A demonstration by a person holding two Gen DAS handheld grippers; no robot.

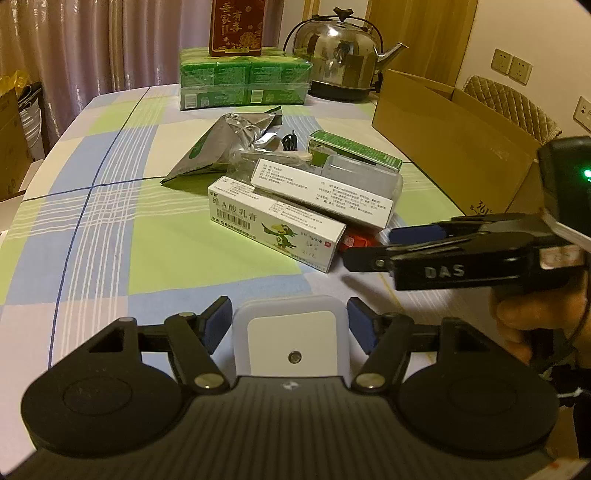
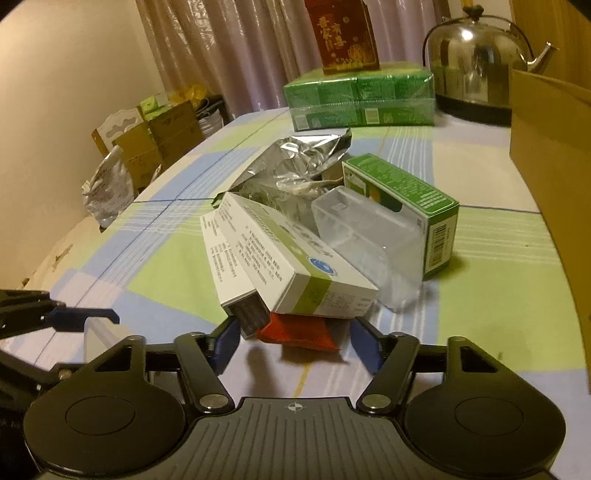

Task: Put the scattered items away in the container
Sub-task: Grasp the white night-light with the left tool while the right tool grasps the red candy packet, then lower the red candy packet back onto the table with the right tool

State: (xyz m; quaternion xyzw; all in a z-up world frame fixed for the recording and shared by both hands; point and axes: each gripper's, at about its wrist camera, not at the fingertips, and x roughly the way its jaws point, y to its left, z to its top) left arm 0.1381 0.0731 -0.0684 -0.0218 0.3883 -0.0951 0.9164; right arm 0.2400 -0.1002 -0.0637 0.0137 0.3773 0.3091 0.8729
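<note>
A heap of items lies mid-table: a white box with a green bird (image 1: 275, 225), a white and green medicine box (image 2: 291, 266), a clear plastic case (image 2: 365, 240), a green carton (image 2: 402, 199), a silver foil bag (image 1: 225, 140) and a red packet (image 2: 299, 332). The cardboard box (image 1: 454, 147) stands open at the right. My left gripper (image 1: 290, 325) is closed on a white square device (image 1: 291, 339) just above the cloth. My right gripper (image 2: 295, 343) is open, its fingers either side of the red packet at the heap's near edge; it also shows in the left wrist view (image 1: 365, 247).
A steel kettle (image 1: 340, 59), a shrink-wrapped green pack (image 1: 243, 79) and a red gift box (image 1: 236, 26) stand at the table's far end. Cardboard boxes (image 2: 155, 144) and a foil bag (image 2: 107, 188) sit beyond the left edge. A chair (image 1: 513, 107) is behind the box.
</note>
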